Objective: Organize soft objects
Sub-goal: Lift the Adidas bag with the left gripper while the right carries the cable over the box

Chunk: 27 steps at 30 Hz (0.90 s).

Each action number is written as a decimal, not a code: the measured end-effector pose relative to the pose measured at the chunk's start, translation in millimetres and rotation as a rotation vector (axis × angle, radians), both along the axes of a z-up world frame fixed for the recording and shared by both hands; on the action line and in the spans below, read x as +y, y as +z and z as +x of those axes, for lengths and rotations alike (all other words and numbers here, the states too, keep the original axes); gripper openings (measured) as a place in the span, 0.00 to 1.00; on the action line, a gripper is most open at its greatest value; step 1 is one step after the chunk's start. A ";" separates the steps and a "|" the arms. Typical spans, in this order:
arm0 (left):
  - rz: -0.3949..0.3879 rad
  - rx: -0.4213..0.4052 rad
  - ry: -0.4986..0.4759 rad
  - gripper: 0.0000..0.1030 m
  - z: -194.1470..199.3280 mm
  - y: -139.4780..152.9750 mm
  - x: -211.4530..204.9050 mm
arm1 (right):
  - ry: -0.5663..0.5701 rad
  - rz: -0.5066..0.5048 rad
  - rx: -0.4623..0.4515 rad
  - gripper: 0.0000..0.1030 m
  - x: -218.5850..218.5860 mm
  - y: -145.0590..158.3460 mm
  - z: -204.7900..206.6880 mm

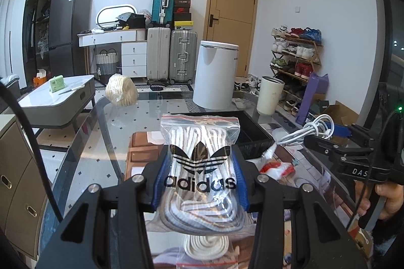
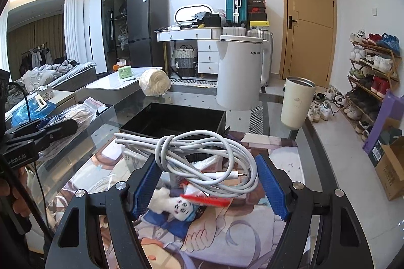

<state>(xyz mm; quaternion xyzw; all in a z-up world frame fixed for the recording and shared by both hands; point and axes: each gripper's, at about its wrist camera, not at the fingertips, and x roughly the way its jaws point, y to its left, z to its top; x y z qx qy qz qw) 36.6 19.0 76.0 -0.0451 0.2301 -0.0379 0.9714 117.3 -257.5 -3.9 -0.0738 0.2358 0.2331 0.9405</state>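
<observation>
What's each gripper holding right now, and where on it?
Left gripper clamps the laces bag at mid-height. Right gripper holds the white cable by its coil.

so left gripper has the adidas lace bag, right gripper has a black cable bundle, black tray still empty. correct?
Not quite: the cable bundle in the right gripper is white, per the right wrist view. Left gripper does hold the adidas lace bag; the black tray looks empty.

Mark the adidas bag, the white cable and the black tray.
adidas bag (image 1: 200,163): left wrist view, on the printed logo.
white cable (image 2: 202,157): right wrist view, on the coiled loops.
black tray (image 2: 219,121): right wrist view, on its right wall.
</observation>
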 end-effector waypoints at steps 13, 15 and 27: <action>0.067 0.000 0.053 0.43 44.3 0.6 -3.8 | -0.016 -0.018 -0.029 0.75 18.0 13.2 32.0; 0.068 0.008 0.053 0.43 50.9 -1.0 -3.7 | -0.016 -0.029 -0.031 0.75 21.8 14.7 38.1; 0.071 0.077 0.053 0.43 89.4 -11.7 -5.5 | -0.014 -0.125 -0.032 0.75 47.5 7.7 75.0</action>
